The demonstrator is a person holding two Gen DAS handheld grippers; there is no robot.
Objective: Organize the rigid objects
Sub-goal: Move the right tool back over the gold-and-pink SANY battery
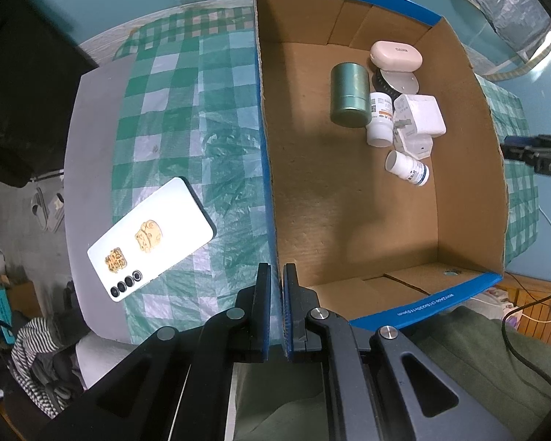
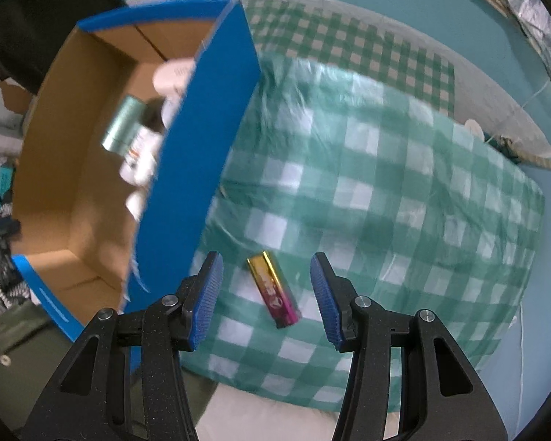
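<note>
- The left claw (image 1: pixel 277 275) points straight down, its jaws pressed shut on the blue wall of the cardboard box (image 1: pixel 266 169).
- Left of that claw, a white phone (image 1: pixel 151 239) lies face down on the green checked cloth (image 1: pixel 187 110) that covers the surface.
- Ahead and to its right, inside the box, lie a green tin (image 1: pixel 349 95), white bottles (image 1: pixel 380 119) and a pink case (image 1: pixel 396 56).
- The right claw (image 2: pixel 266 296) stands partly open, holding nothing; a gold-and-pink battery (image 2: pixel 273 288) lies on the cloth between its fingers, touching neither.
- Teal walls surround the surface.
</note>
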